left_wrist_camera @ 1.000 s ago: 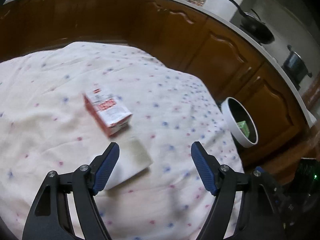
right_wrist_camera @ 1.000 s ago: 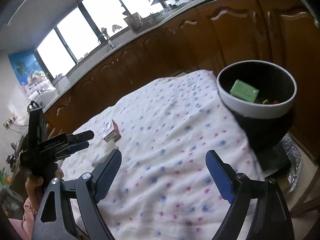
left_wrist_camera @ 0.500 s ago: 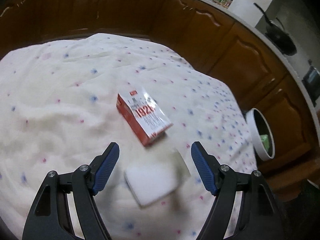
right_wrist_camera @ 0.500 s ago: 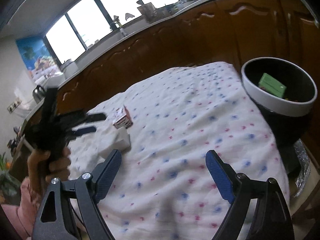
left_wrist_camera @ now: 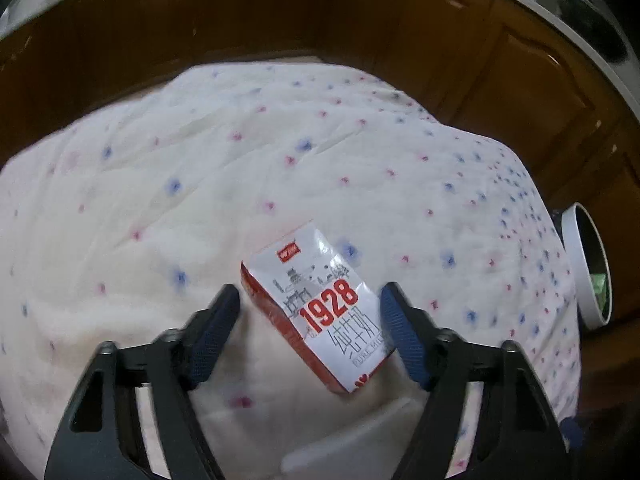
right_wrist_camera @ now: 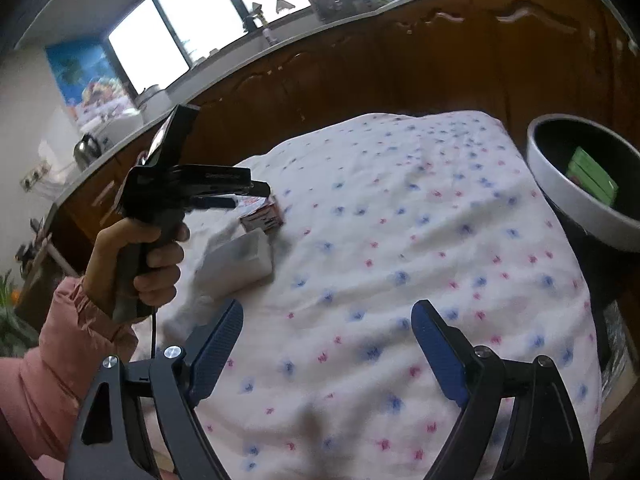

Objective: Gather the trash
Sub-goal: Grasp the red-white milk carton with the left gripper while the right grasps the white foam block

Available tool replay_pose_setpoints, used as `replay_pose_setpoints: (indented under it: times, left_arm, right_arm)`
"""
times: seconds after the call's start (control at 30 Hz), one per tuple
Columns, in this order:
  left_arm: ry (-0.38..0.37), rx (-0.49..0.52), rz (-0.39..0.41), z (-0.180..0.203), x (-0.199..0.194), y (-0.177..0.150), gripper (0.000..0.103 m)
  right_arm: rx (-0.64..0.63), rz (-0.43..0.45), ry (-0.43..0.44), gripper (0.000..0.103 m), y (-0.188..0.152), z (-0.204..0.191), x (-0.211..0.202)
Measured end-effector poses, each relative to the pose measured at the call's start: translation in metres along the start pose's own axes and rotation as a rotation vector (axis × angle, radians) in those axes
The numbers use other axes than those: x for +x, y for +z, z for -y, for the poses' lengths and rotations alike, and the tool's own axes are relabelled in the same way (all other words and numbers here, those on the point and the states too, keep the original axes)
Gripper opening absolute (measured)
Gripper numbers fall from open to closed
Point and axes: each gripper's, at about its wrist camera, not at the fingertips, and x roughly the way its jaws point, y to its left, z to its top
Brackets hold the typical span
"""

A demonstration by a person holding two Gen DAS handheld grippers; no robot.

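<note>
The worktop is covered by a rumpled white cloth dotted with small blue and pink flowers. A red-and-white milk carton marked 1928 lies flat on the cloth. Just beside the carton, on its near side, rests a white block. Well apart from the carton, past the cloth's edge, stands a white-rimmed bin.

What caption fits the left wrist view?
Left hand-held gripper closing around a red-and-white "1928" milk carton on the dotted white tablecloth, pads not yet touching.

Dotted tablecloth, brown cabinets
</note>
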Motion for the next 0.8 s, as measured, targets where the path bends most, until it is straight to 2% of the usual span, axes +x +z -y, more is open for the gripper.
replay_pose_setpoints:
  times: [0.03,0.1,0.13,0.27,0.4,0.5,0.63,0.67,0.7,0.77,0.8]
  left_arm:
    - [0.026,0.031,0.007,0.001,-0.002,-0.001,0.044]
    - [0.005,0.058,0.007,-0.002,-0.003,-0.002,0.02]
    - [-0.009,0.067,0.005,-0.007,-0.004,-0.004,0.014]
    - [-0.057,0.085,0.013,-0.023,-0.015,-0.01,0.001]
    - [-0.107,0.055,0.019,-0.041,-0.026,-0.016,0.001]
    - [-0.123,0.039,0.021,-0.052,-0.033,-0.024,0.001]
    - [-0.138,0.005,0.02,-0.068,-0.041,-0.03,0.002]
    - [-0.143,-0.002,0.02,-0.072,-0.042,-0.031,0.006]
    - [-0.15,-0.006,0.017,-0.074,-0.042,-0.032,0.009]
    - [-0.168,-0.018,0.012,-0.077,-0.041,-0.035,0.026]
    - [-0.177,-0.019,0.01,-0.076,-0.039,-0.038,0.03]
  right_arm:
    - [-0.024,-0.005,0.003,0.088,0.002,-0.004,0.002]
    - [-0.113,-0.02,0.026,0.088,0.013,-0.016,0.011]
    - [-0.149,-0.029,0.04,0.088,0.017,-0.022,0.016]
    - [-0.325,-0.1,0.124,0.088,0.033,-0.051,0.046]
    - [-0.452,-0.181,0.173,0.088,0.04,-0.079,0.081]
    - [-0.399,-0.225,0.192,0.088,0.041,-0.09,0.106]
    - [-0.384,-0.252,0.171,0.088,0.034,-0.102,0.122]
    - [-0.383,-0.267,0.161,0.087,0.031,-0.104,0.126]
    - [-0.382,-0.273,0.144,0.082,0.028,-0.105,0.129]
    - [-0.367,-0.257,0.134,0.078,0.028,-0.098,0.127]
    - [-0.347,-0.254,0.148,0.075,0.028,-0.093,0.124]
